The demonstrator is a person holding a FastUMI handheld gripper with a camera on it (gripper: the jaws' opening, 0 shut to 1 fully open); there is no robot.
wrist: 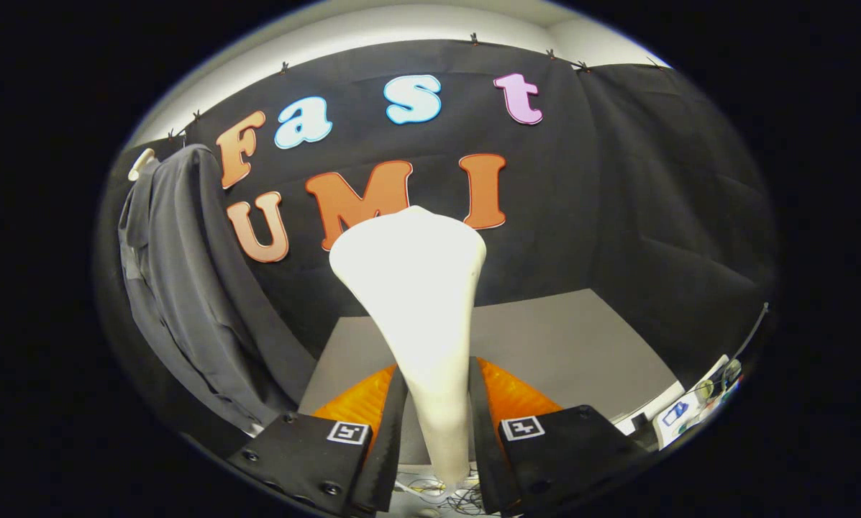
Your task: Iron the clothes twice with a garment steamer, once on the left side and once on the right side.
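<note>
A white garment steamer [419, 302] stands upright between my fingers, its narrow handle low down and its wide head rising above them. My gripper [437, 403] is shut on the handle, both fingers pressing its sides. A dark grey shirt [185, 288] hangs from a white hanger [141, 162] against the booth wall, well to the left of the steamer and beyond the fingers. The steamer head is apart from the shirt, with open wall between them.
A grey tabletop [574, 345] lies beyond the fingers, running back to the black cloth wall. Small items and papers [696, 406] sit at the table's right corner. Thin cables [437, 493] lie below the steamer handle.
</note>
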